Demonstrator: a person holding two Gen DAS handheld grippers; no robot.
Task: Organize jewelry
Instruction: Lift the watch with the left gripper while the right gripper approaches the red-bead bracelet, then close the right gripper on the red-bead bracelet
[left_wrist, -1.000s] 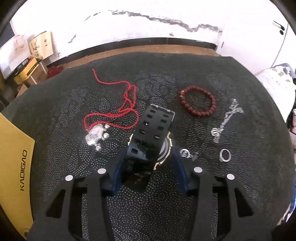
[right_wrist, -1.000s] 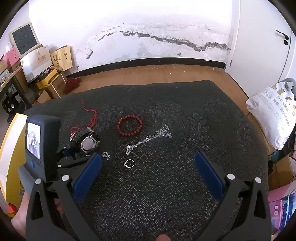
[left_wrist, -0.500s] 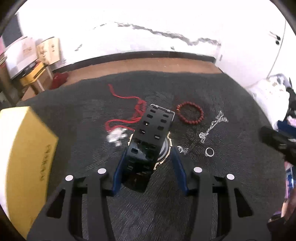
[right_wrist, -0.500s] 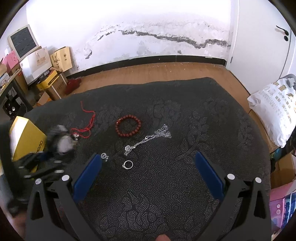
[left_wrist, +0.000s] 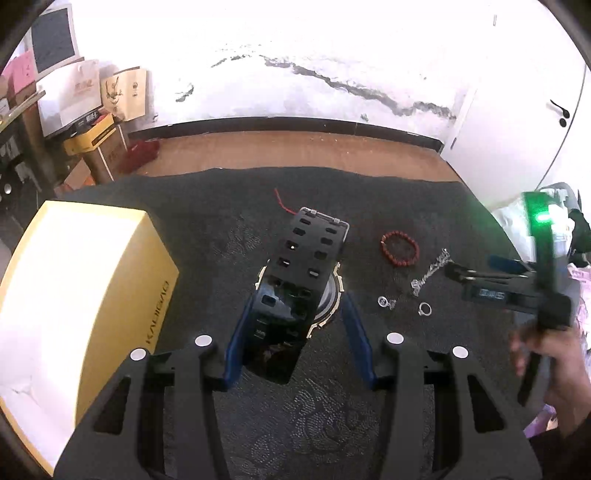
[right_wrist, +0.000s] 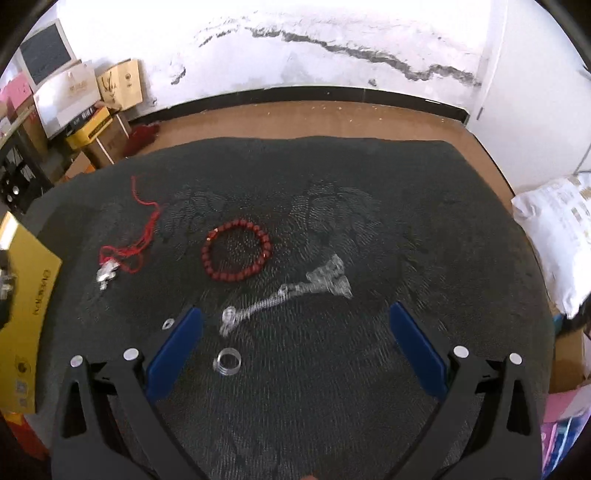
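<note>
The left gripper (left_wrist: 295, 332) is raised above the dark patterned cloth (right_wrist: 332, 206), its blue fingers (left_wrist: 236, 343) closed on a black watch (left_wrist: 299, 280). The watch sits between them, its perforated strap standing up and away from the camera, its round case with a pale bezel toward the right finger. It hangs just right of the yellow box (left_wrist: 74, 295).

The right gripper (right_wrist: 295, 347) is held low over the cloth, pointing forward, with its fingers (right_wrist: 173, 350) spread wide and holding nothing. In the left wrist view it shows from the side at the far right, gripped in the person's hand (left_wrist: 554, 354), with a green light glowing on its top.

The box lies at the cloth's left edge. Its broad top face is washed out by glare, so I cannot tell whether it is lidded or what it holds. Its side carries black lettering that appears to read "KADIGAO".

The remaining jewelry lies loose on the cloth, all to the right of the box. Nearest is a red cord (right_wrist: 142, 236) with a silver pendant (right_wrist: 107, 273). Beyond it is a bracelet (right_wrist: 236, 254) of dark red beads. Further right is a silver chain (right_wrist: 295, 291), blurred. A ring (right_wrist: 228, 362) lies between the right gripper's fingers, near the left one. A small silver piece (right_wrist: 168, 324), too small to identify, lies just outside that finger.

Cardboard boxes (right_wrist: 118, 88) with unreadable printing stand against the far wall.
</note>
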